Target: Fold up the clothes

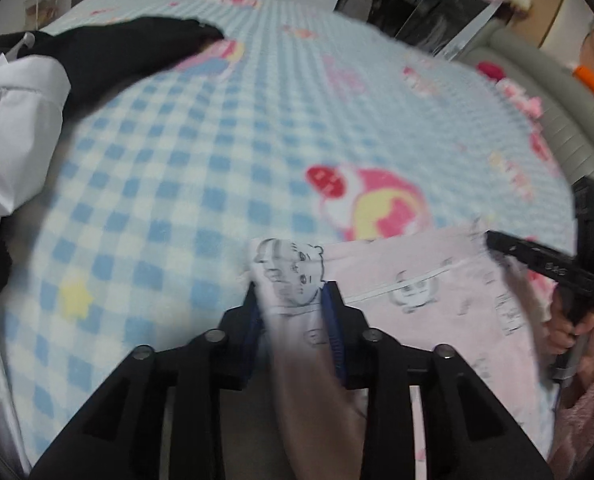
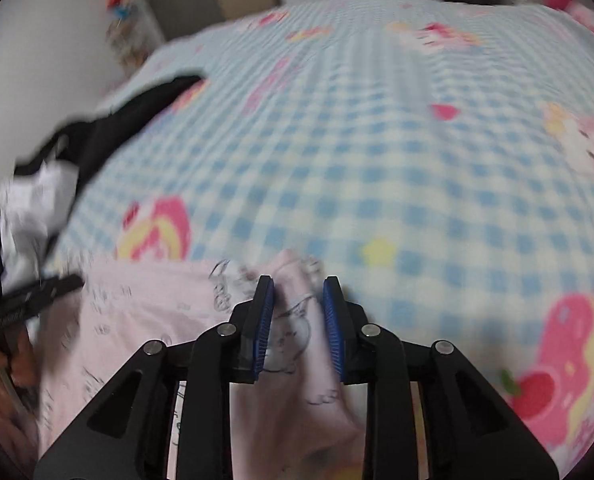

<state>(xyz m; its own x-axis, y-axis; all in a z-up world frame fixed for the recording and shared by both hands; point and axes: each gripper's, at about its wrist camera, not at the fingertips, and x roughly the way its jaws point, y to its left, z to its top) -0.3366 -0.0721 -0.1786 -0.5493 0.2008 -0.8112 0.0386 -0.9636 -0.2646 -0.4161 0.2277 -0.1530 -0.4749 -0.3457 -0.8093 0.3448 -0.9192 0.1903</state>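
At the bottom centre of each wrist view, a bunched fold of the pink printed garment (image 1: 417, 292) sits pinched between narrow jaws: left gripper (image 1: 293, 304) and right gripper (image 2: 299, 300) alike (both views blurred). Beyond, the garment spreads over the checked bedspread (image 1: 201, 140); dark clothing (image 1: 109, 52) lies upper left.

1. Light's soft and even indoors, kind of dim, no glare anywhere.
2. Only faint shadows, under my fingers (image 1: 253, 312) and the pink garment (image 1: 437, 292).
3. Motion blur smears both views, worse on my right; the checked blanket (image 2: 377, 168) goes mushy.
4. Fisheye bends the edges hard, with dark corners.
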